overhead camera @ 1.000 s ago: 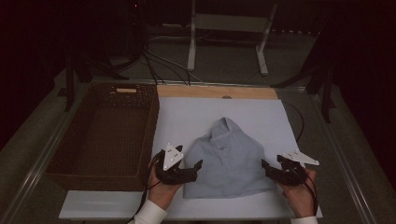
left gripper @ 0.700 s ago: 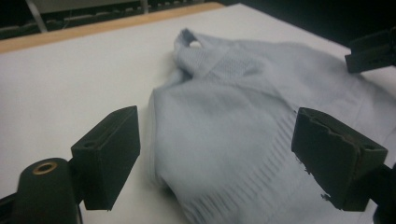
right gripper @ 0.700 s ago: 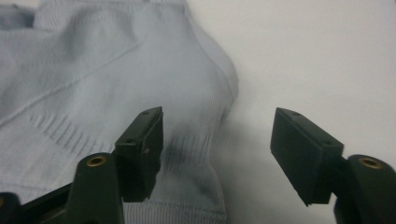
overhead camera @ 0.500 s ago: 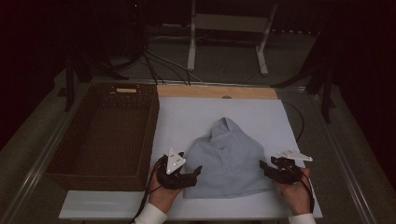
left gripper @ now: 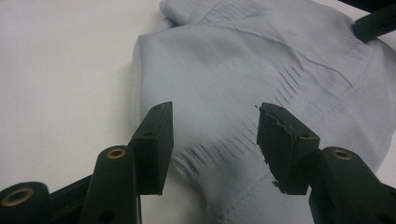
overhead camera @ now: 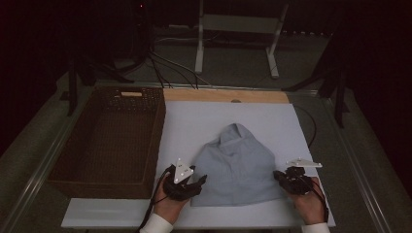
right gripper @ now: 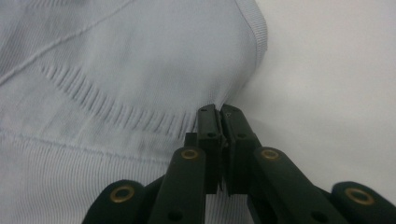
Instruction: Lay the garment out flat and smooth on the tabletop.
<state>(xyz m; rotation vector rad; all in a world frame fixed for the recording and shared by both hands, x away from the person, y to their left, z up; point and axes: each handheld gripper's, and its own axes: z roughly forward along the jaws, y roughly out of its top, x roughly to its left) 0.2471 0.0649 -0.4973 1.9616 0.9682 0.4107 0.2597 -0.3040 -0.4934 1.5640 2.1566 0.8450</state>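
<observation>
The pale blue-grey knitted garment (overhead camera: 236,167) lies spread on the white sheet (overhead camera: 194,121) of the desk, near the front edge, just right of the brown wicker basket (overhead camera: 109,141), and it has kept its place and outline since the earlier frames. What has changed is the two tools. The right tool (overhead camera: 278,175) sat beside the garment's right lower edge with its jaws apart a second ago; they have just been closing, and the right gripper view now has them (right gripper: 219,112) pressed together on a pinch of the ribbed fabric at the garment's edge, next to the row of knit slits. The left tool (overhead camera: 200,180), at the garment's left lower corner, has crept slightly closer to the cloth, and its jaws have also just been closing: in the left gripper view they (left gripper: 212,123) stand about half apart, straddling the fabric (left gripper: 261,70) near another row of slits, with cloth between them but the pads not pressing on it. Both hands rest at the front edge of the desk.
</observation>
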